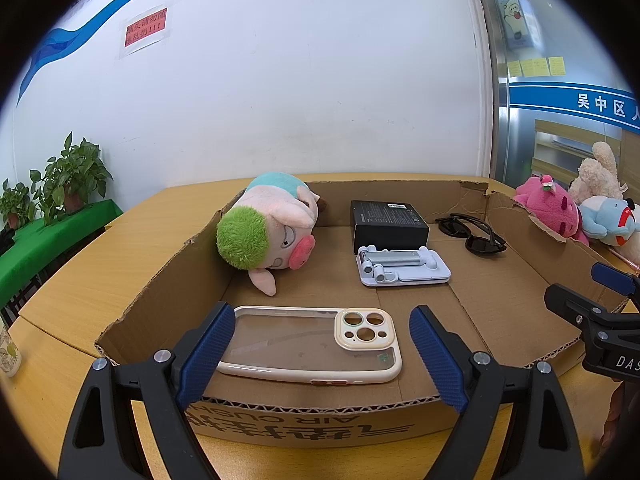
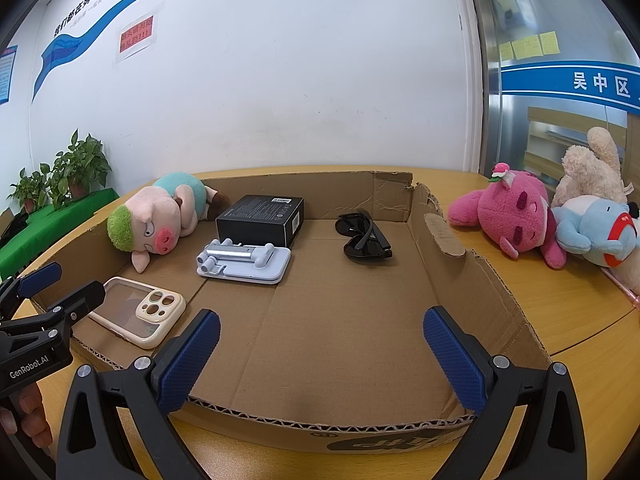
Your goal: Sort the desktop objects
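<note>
A shallow cardboard box (image 1: 168, 300) (image 2: 480, 280) lies on the wooden table. In it are a cream phone case (image 1: 312, 344) (image 2: 140, 312), a pig plush (image 1: 272, 228) (image 2: 160, 220), a black box (image 1: 388, 222) (image 2: 260, 218), a pale blue phone stand (image 1: 400, 266) (image 2: 244, 264) and black sunglasses (image 1: 476, 234) (image 2: 364, 236). My left gripper (image 1: 320, 344) is open above the box's near wall, its fingers on either side of the phone case without touching it. My right gripper (image 2: 320, 344) is open and empty over the box's bare near-right floor.
A pink plush (image 2: 508, 216), a blue plush (image 2: 592, 232) and a cream plush (image 2: 592, 172) lie on the table right of the box. Potted plants (image 1: 68, 184) stand on a green cloth at the far left. A white wall is behind.
</note>
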`<state>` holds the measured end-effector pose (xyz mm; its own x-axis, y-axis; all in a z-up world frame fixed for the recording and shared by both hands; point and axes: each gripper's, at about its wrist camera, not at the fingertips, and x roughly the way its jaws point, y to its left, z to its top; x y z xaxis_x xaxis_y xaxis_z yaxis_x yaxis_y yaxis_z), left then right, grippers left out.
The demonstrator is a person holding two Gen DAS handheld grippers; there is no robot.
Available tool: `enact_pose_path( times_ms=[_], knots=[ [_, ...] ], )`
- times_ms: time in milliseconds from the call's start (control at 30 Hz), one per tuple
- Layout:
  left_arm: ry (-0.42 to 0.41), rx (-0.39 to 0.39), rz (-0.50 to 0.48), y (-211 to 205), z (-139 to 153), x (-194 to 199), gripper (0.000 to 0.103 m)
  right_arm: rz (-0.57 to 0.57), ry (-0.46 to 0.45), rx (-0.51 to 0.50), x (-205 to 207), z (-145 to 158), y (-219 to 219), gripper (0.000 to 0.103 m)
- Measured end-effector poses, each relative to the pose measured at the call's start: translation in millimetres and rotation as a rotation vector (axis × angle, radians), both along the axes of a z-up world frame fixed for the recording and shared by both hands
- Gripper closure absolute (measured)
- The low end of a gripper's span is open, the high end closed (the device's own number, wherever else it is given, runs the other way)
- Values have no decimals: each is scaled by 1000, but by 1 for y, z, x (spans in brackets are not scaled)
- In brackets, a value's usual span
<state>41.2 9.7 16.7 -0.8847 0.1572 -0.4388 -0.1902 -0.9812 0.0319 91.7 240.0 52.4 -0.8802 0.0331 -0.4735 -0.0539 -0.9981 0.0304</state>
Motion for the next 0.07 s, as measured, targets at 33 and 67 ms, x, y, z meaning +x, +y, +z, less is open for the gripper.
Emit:
enact_pose_path(
  times_ms=[33,67],
  knots=[
    [0,0,0,0,0,0,14,0,0,0,0,0,0,0],
    [0,0,0,0,0,0,14,0,0,0,0,0,0,0]
  ],
)
